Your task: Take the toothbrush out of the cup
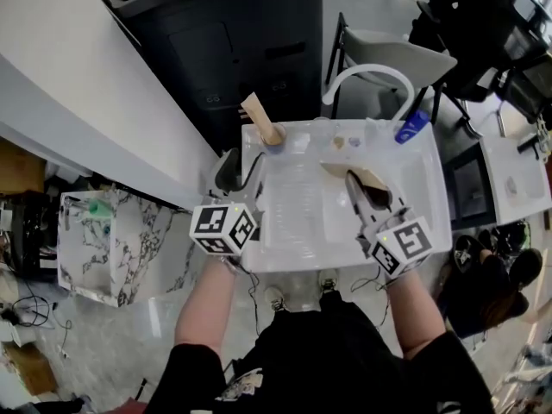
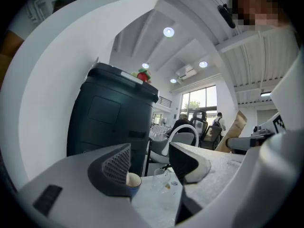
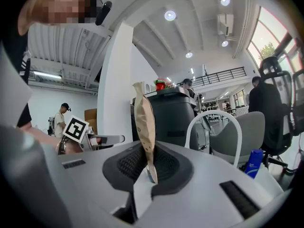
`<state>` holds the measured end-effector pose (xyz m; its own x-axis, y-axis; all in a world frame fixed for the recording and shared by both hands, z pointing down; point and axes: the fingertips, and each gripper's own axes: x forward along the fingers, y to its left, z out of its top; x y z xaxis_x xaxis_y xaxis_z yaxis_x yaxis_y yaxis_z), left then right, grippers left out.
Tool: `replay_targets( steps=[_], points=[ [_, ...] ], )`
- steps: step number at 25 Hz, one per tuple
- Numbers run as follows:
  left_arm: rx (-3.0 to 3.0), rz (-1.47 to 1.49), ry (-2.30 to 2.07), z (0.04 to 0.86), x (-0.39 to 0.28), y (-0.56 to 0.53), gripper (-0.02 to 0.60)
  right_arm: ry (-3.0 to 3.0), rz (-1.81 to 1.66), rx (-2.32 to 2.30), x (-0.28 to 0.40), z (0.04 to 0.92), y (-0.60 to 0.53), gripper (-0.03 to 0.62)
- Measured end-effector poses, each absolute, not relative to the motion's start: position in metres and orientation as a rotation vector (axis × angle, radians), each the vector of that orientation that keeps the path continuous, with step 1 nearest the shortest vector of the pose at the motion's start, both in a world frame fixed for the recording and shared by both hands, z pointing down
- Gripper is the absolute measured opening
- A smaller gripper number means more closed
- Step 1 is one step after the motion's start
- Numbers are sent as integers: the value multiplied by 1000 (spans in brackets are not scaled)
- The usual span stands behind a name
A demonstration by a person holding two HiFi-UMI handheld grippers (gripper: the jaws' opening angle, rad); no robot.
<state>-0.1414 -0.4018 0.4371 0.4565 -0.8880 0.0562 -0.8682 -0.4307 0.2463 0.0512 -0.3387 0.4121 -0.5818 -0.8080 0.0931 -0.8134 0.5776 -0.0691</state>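
my right gripper (image 3: pixel 148 175) is pinched narrow on a tan paper packet (image 3: pixel 144 122), which i take for the wrapped toothbrush. it stands upright between the pads and, in the head view, hangs over the middle of the white tray (image 1: pixel 345 248), well apart from the cup (image 1: pixel 274 142). so i judge that one is out.

the cup sits at the tray's far left corner. a second packet (image 1: pixel 258 110), also tan, sticks up out of it and leans left, so the job looks only part done if that is a brush too.

my left gripper (image 1: pixel 241 169) is at the tray's left edge, level, jaws wide with nothing between the pads. its own view looks past them at the cup's rim and a glass (image 2: pixel 161 177) just beside it. the left pad hides most of the cup there, so i cannot tell from that view how the second packet sits.

next, i think, the left gripper has to go to the cup. that means setting the open jaws either side of the packet above the rim, closing on the paper, and lifting straight up so the cup does not tip. the paper looks thin and may crumple or slip, and the glass stands close enough to knock.
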Motion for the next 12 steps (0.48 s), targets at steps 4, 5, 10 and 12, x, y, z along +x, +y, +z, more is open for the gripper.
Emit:
replay_targets(
  steps=[4, 5, 10, 12],
  points=[
    [2410, -115, -1505, 461, -145, -440, 238, -2729, 193, 1410, 54, 423, -348, 28],
    [2395, -112, -1497, 469, -146, -449, 238, -2724, 201, 1410, 55, 426, -350, 28],
    [2335, -59, -1491, 508, -149, -488, 238, -2699, 243, 1387, 60, 444, -360, 28],
    [2318, -22, -1489, 524, -148, -504, 238, -2687, 267, 1377, 62, 451, -367, 28]
  ],
)
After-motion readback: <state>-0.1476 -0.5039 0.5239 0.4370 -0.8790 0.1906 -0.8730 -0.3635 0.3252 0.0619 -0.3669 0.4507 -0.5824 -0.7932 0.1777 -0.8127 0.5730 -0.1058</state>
